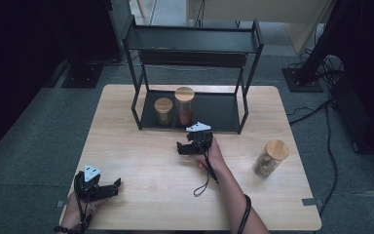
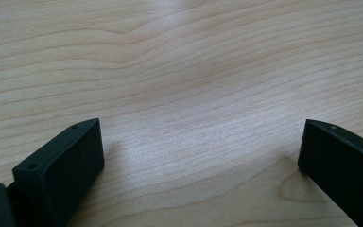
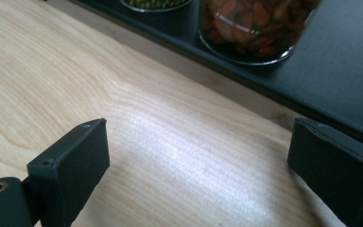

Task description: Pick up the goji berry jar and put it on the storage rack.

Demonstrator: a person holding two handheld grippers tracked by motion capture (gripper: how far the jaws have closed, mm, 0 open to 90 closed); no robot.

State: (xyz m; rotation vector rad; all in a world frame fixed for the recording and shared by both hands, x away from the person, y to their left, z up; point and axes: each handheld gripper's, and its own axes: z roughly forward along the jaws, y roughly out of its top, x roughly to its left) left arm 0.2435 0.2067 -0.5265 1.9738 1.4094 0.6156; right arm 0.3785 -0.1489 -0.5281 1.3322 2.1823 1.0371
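Note:
My left gripper (image 1: pixel 115 185) rests near the table's front left corner, held by a hand. In the left gripper view its jaws (image 2: pixel 201 130) stand wide apart over bare wood with nothing between them. My right gripper (image 1: pixel 181 147) hovers mid-table, just in front of the black rack (image 1: pixel 246 109). In the right gripper view its jaws (image 3: pixel 198 127) are open and empty, facing the rack's lower shelf (image 3: pixel 331 75). On that shelf stand a tall jar of red pieces (image 1: pixel 184 107) (image 3: pixel 255 28) and a short jar of green contents (image 1: pixel 163 111) (image 3: pixel 156 4).
A third jar with a wooden lid (image 1: pixel 271 158) stands on the table (image 1: pixel 141 161) at the right. The rack's upper shelf (image 1: pixel 192 39) overhangs the two jars. Cables and stand bases lie on the grey floor around the table.

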